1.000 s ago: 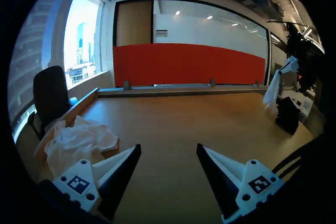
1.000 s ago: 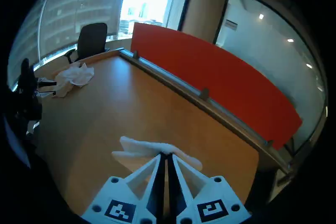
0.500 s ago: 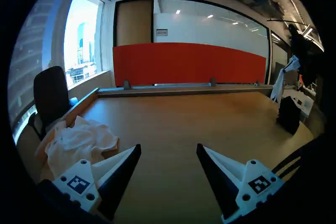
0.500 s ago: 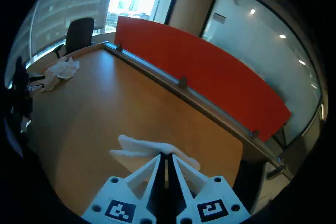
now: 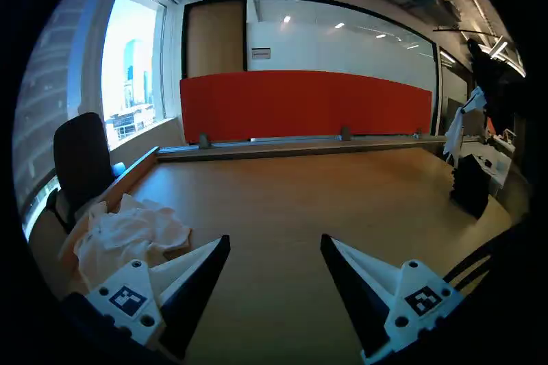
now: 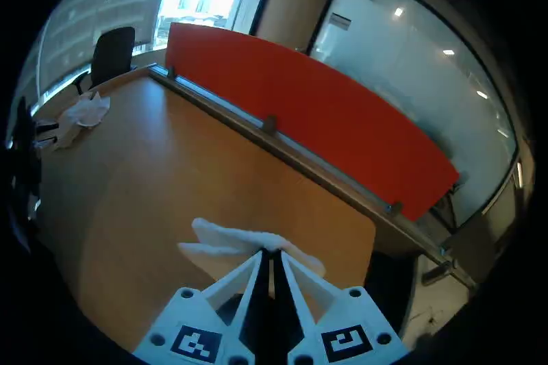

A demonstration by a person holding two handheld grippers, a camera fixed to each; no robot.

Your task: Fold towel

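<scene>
Your right gripper (image 6: 272, 259) is pinched tight on the towel (image 6: 229, 243) — white, bunched, flaring past the tips; your left gripper (image 5: 274, 250) gapes wide, empty, over the desk (image 5: 308, 194).

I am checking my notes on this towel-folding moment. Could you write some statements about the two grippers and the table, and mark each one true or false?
1. The right gripper is shut on a white towel. True.
2. The left gripper holds a towel. False: its fingers are wide apart with nothing between them.
3. A crumpled pile of white cloth lies on the wooden table, close to a black chair. True.
4. The partition along the far side of the table is blue. False: it is red.
</scene>
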